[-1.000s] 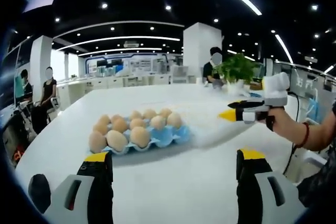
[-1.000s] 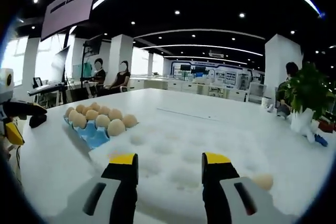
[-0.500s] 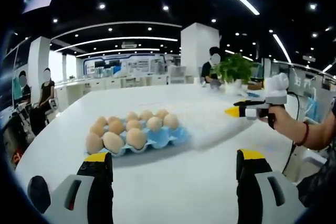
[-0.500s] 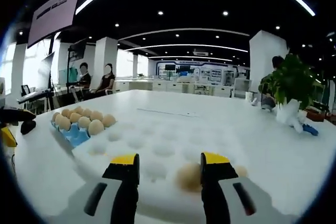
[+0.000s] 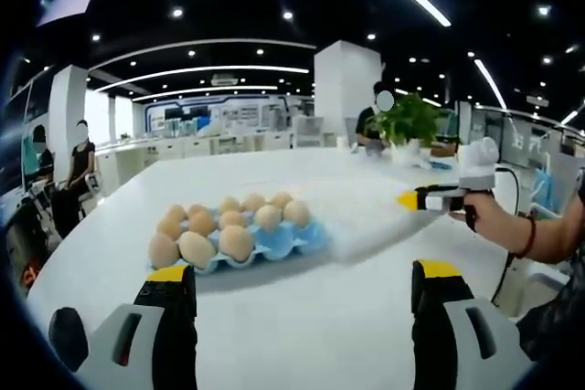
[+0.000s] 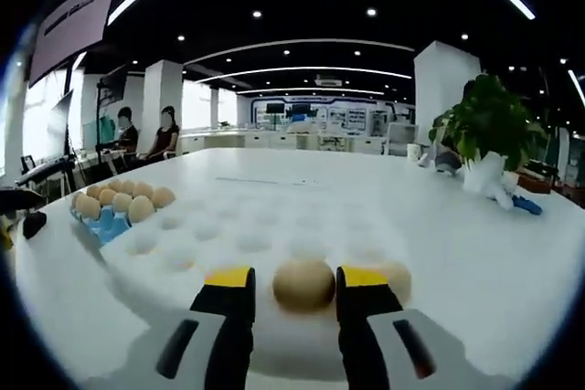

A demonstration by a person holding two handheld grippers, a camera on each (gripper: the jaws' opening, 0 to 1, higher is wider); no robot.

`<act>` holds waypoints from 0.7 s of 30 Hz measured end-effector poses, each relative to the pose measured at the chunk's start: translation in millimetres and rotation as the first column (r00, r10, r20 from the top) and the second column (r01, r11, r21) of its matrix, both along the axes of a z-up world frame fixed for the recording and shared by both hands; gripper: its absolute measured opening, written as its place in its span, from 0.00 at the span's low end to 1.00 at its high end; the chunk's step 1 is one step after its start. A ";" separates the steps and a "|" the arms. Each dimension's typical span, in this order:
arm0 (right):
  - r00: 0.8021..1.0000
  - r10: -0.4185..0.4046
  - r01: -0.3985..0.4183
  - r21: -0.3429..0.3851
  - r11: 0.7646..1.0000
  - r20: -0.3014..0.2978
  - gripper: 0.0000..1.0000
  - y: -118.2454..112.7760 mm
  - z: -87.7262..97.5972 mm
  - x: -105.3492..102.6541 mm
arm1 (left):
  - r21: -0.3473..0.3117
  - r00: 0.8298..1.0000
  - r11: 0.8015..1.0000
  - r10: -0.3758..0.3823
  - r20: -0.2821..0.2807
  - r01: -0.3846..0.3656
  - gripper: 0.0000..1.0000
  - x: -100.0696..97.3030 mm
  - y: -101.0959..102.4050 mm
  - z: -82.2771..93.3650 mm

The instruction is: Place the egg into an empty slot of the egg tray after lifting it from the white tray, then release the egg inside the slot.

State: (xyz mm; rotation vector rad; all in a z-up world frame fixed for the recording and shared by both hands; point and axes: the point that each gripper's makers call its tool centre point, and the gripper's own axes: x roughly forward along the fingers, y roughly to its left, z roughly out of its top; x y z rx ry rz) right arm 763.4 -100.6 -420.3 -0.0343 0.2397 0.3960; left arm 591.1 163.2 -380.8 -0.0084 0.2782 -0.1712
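Note:
My right gripper point(image 6: 295, 282) is low over the white tray point(image 6: 210, 244), open, with its jaws drawn in on either side of a tan egg point(image 6: 303, 283). The egg sits on the tray, and a thin gap shows at the left jaw. A second egg point(image 6: 399, 276) lies just behind the right jaw. The blue egg tray point(image 5: 291, 239) holds several eggs, with bare slots on its right side; it also shows as the blue tray point(image 6: 102, 224). My left gripper point(image 5: 302, 285) hangs open and empty in front of it. The right gripper point(image 5: 430, 198) reaches over the white tray point(image 5: 366, 212).
Everything rests on a large white table point(image 5: 302, 335). A potted plant point(image 6: 489, 130) stands at the back right. People sit at the far left point(image 6: 164, 134), and one stands behind the plant point(image 5: 370, 121). A hand and sleeve point(image 5: 539, 235) hold the right gripper.
The right gripper has moved right and lower along the white tray until the egg sits between its jaws, which have narrowed. The left gripper has stayed put.

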 end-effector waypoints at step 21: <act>0.998 -0.050 0.049 0.021 0.999 0.025 0.28 -5.5 2.9 3.5 | 0.005 1.000 1.000 -0.001 -0.011 0.001 1.00 -3.4 -3.5 -3.9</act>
